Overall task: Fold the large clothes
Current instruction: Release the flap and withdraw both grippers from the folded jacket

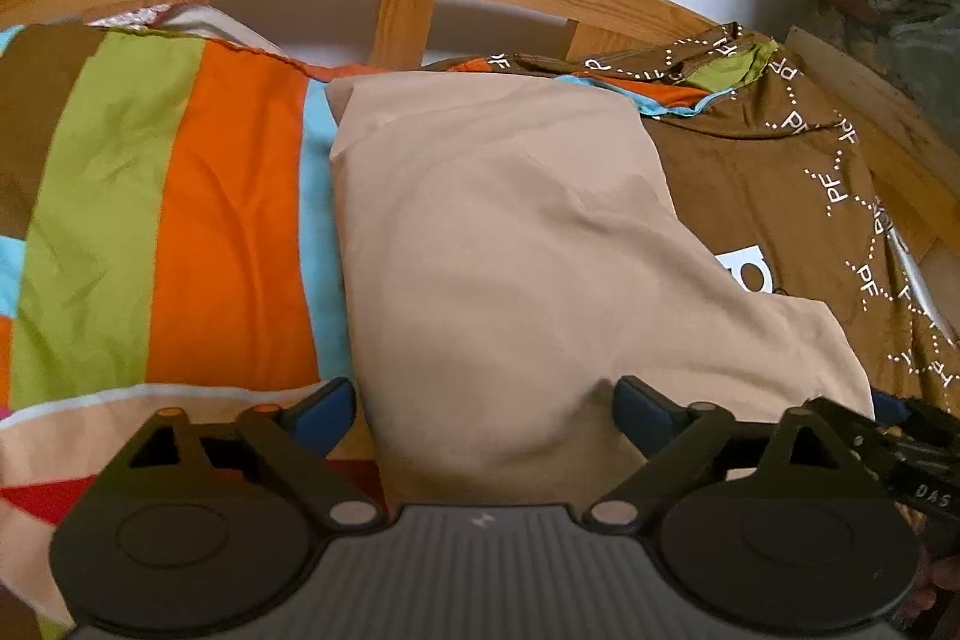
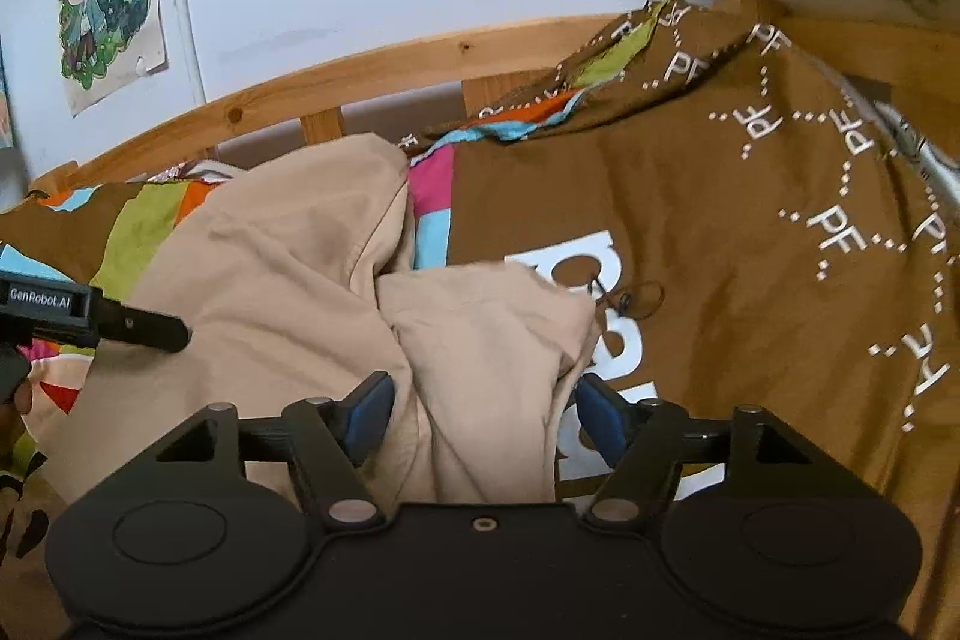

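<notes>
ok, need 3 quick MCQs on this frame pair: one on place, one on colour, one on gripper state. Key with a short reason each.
1. Where does the beige garment lie?
A. on a bare wooden floor
B. on the patterned bedspread
C. on a hanger

2. What colour is the lettering on the brown fabric?
A. white
B. black
C. red

3. How do the left gripper and right gripper stand?
A. both closed tight on the wooden rail
B. both out of view
C. both open, with beige cloth between the fingers

Key: 1 B, striped bedspread shows around the garment; 2 A, white "PF" print; 3 C, each wrist view shows fingers spread, cloth between.
</notes>
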Tool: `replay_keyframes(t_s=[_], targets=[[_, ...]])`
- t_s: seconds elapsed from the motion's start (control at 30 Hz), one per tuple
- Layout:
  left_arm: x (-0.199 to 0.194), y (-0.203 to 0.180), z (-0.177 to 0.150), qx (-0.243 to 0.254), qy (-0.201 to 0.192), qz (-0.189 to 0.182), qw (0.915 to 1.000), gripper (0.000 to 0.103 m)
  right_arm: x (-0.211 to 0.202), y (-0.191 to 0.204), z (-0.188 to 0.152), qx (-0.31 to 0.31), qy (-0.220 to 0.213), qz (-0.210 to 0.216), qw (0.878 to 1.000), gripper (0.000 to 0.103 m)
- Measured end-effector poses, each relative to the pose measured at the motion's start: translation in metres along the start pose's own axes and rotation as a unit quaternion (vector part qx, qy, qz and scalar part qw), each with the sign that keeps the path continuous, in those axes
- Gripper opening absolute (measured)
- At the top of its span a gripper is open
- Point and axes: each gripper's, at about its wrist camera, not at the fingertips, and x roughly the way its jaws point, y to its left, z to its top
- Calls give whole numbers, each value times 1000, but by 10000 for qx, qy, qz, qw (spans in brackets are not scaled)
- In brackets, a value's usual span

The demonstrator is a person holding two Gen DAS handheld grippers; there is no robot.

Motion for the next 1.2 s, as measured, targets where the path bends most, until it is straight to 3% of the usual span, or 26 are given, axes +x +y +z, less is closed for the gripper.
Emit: replay_keyframes(t_s=[0.33, 0.47, 0.73, 0.93, 1.07, 1.2], targets=[[-43, -31, -8, 42, -218, 284, 9993, 102, -45, -3, 13, -124, -453, -50, 9989, 87], [-75, -45, -12, 154, -411, 270, 9987, 102, -77, 0, 17, -128, -690, 26, 9975, 99], [-146, -72, -32, 291, -989, 139, 9946, 102, -154, 18, 18, -333, -1198, 203, 9920, 102], [-186, -96, -66, 619, -1296, 319, 9891, 102, -204, 29, 8, -351, -1380, 234, 9895, 102], [-197, -100, -98, 447, -1266, 465, 9899, 102, -231, 38, -12, -545, -1402, 146, 9885, 102], [-199, -95, -123, 350, -1081, 314, 9930, 102, -248, 42, -40, -833, -1327, -83, 9876, 102]])
